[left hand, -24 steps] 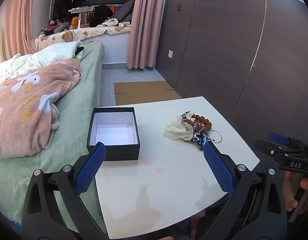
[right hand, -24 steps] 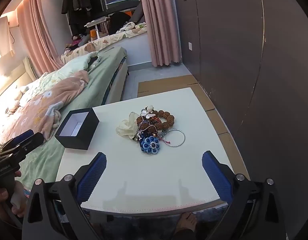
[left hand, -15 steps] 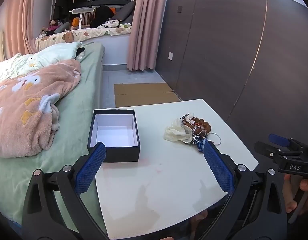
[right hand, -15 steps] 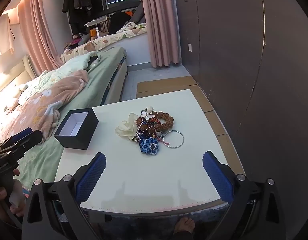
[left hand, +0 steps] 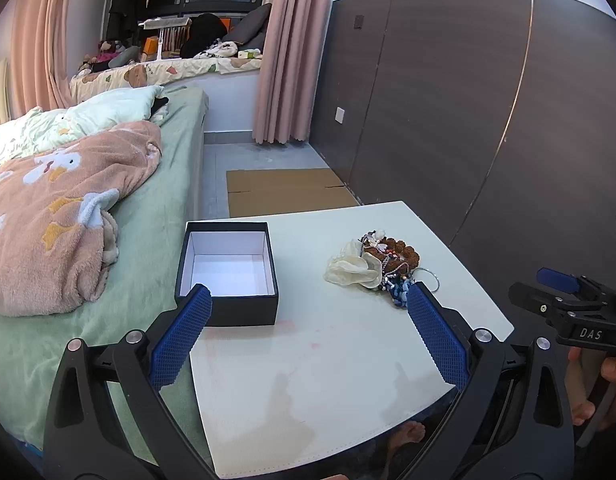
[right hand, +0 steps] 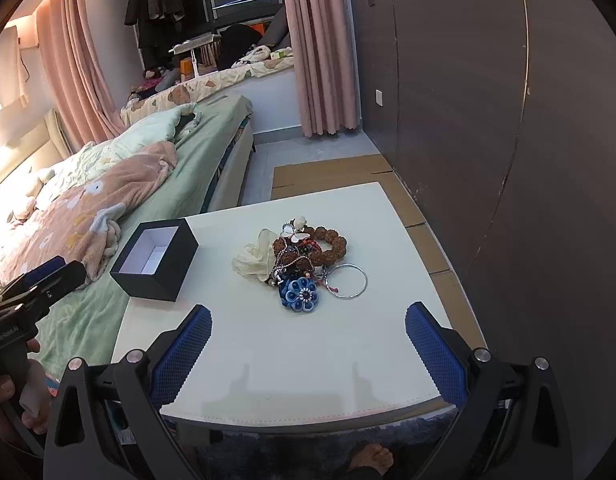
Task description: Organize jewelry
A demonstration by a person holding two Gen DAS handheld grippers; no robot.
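Fingers, left gripper (left hand: 308, 332): spread wide, nothing between the blue pads, hanging over the near edge of the white table (left hand: 347, 380).
Fingers, right gripper (right hand: 308, 344): likewise spread and empty, aimed down at the jewelry.
Jewelry pile (right hand: 300, 260): one tangled heap right of the table's middle, well apart from both grippers.
Black box (right hand: 156, 260): open, white-lined, empty, at the table's left edge beside the bed (left hand: 108, 260).
Blue flower piece (right hand: 299, 294): nearest item of the heap; soft and light, probably best pinched across its petals.
Wooden bead bracelet (right hand: 327, 244): far side; rigid beads, likely heaviest, to be gripped across one strand.
Silver ring (right hand: 349, 282): right side, flat on the table; thin, hard, probably slippery.
Cream fabric piece (right hand: 254, 260): left side; limp and compressible.
Handling risk: chains look interlaced, so lifting one item may drag others.
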